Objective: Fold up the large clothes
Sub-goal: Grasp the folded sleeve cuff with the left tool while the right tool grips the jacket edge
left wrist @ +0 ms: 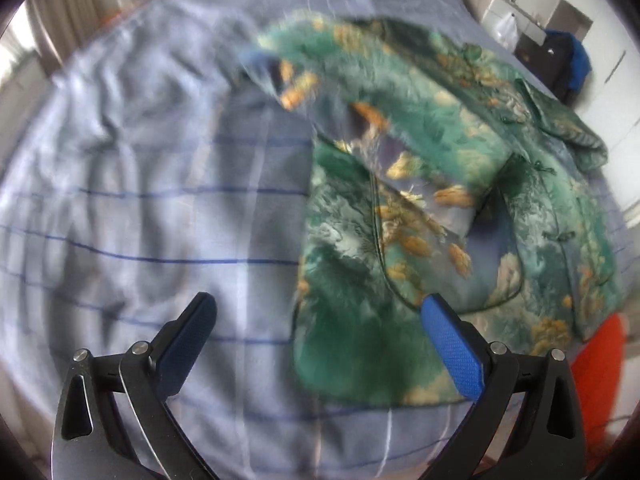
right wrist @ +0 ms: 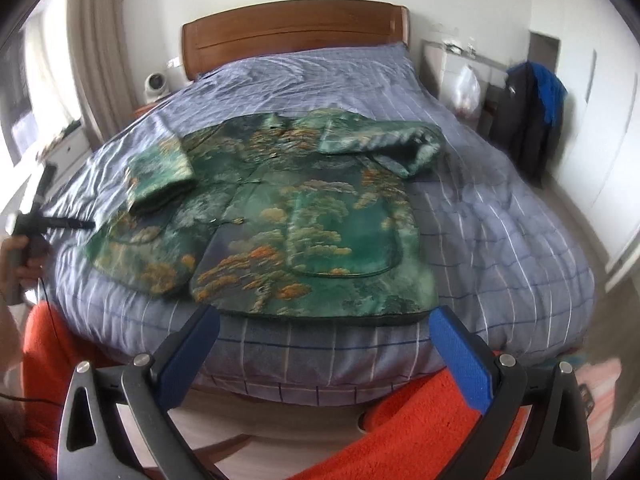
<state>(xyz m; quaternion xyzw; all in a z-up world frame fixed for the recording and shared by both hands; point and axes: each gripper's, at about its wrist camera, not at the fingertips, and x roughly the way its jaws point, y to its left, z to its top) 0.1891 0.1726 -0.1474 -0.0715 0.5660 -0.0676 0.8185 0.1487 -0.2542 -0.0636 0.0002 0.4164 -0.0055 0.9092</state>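
Right wrist view takes in the whole bed point(right wrist: 500, 216), covered by a pale blue checked quilt point(right wrist: 480, 240) with a wooden headboard point(right wrist: 296, 36) at the far end. On the quilt lies the green patterned jacket point(right wrist: 304, 216), printed with orange and cream trees, spread front-up near the foot edge, its hem just inside the edge of the mattress. One sleeve point(right wrist: 160, 168) is folded in over the chest on the left of this view; the other sleeve point(right wrist: 384, 140) lies bent across the upper part near the collar. Beyond the bed a dark and blue garment point(right wrist: 532, 108) hangs by the wall, and a white plastic bag point(right wrist: 466, 88) sits beside it. Orange fabric point(right wrist: 420, 428) of the person's clothing fills the bottom of the frame. At the left edge a hand point(right wrist: 20, 260) grips the handle of the left gripper point(left wrist: 320, 320).

The right gripper point(right wrist: 324, 332) hangs in front of the foot of the bed with its jaws spread wide, holding nothing and touching nothing.

From the left wrist view, blurred, the left gripper is likewise wide apart and empty, poised over the quilt point(left wrist: 140, 200) at the jacket's point(left wrist: 420, 208) near edge; whether its blue pad point(left wrist: 452, 344) touches the cloth cannot be told.
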